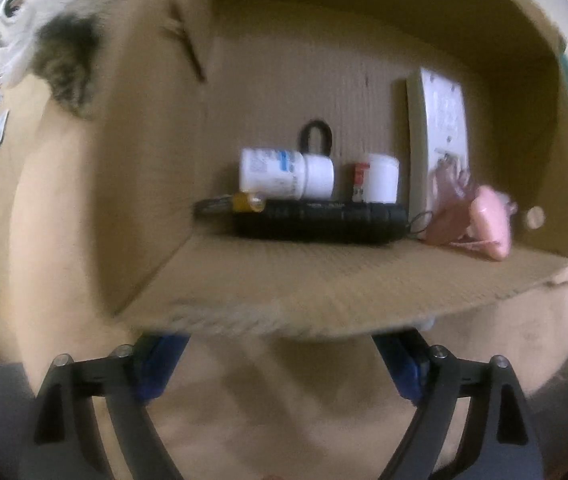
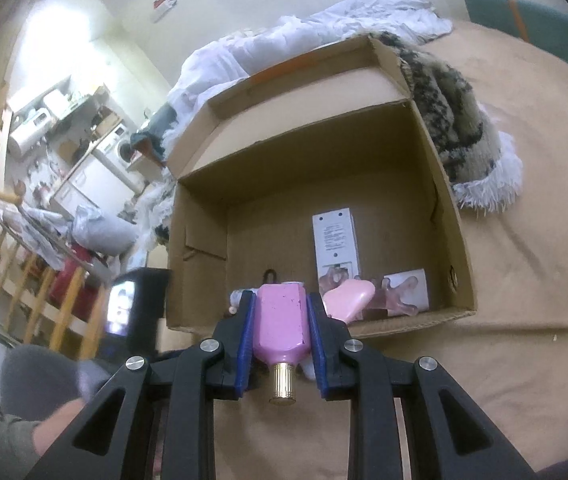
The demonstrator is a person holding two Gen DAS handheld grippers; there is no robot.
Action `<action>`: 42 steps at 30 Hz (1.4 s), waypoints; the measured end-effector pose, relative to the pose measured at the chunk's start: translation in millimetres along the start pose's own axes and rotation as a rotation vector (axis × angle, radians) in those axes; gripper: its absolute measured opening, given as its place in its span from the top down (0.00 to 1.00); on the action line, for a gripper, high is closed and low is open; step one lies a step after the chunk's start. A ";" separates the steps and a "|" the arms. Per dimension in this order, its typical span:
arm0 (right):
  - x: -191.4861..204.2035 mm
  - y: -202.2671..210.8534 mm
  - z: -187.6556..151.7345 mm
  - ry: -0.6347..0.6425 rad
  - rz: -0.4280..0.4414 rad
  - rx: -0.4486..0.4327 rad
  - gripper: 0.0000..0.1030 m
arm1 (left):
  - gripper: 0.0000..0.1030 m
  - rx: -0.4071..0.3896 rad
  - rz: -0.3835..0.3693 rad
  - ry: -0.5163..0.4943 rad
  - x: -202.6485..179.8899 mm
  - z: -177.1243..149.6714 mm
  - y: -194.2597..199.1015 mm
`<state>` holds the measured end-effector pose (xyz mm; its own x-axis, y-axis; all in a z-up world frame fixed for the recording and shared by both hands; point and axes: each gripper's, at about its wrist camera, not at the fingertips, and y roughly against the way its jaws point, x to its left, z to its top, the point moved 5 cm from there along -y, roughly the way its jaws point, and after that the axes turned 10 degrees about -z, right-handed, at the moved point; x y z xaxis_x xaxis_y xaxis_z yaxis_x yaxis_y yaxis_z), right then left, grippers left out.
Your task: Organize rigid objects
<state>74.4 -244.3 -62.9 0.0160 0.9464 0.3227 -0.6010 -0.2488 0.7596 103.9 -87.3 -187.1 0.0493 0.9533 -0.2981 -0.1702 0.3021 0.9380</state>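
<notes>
One pink bottle (image 2: 281,320), gold cap toward the camera, pinched between right gripper (image 2: 280,312) fingers just before the cardboard box's (image 2: 450,216) near rim. Inside the box: black flashlight (image 1: 320,220), white pill bottle (image 1: 284,174), pink soap (image 1: 492,228), white device (image 1: 442,136). Left gripper (image 1: 280,354) fingers spread wide, empty, under that rim.

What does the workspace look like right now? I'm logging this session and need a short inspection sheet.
Surface: tan blanket under an open cardboard box.
Job's things: pink bottle with gold cap, held at the box's near edge. In the box: black flashlight, white pill bottle, small white jar, white flat device, pink soap-like piece.
Clutter: fuzzy patterned throw, white bedding.
Grippers: right gripper shut on the bottle; left gripper open, fingers partly hidden by the box edge.
Cables: nothing seen.
Surroundings: wooden railing, washing machine.
</notes>
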 end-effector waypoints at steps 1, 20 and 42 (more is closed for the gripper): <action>-1.1 -0.1 0.7 -0.009 0.007 0.002 0.74 | 0.16 0.003 0.006 0.001 -1.8 0.9 -3.4; -10.6 -8.1 1.7 -0.086 0.047 0.049 0.74 | 0.09 0.059 0.101 -0.071 -38.0 9.1 -41.6; -3.9 -9.0 -1.5 -0.018 -0.019 0.036 0.74 | 0.23 -0.048 0.034 -0.125 4.6 -39.9 72.4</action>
<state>78.5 -245.5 -71.9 0.0416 0.9473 0.3175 -0.5709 -0.2383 0.7857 52.5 -61.3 -127.6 0.1642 0.9570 -0.2392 -0.2209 0.2720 0.9366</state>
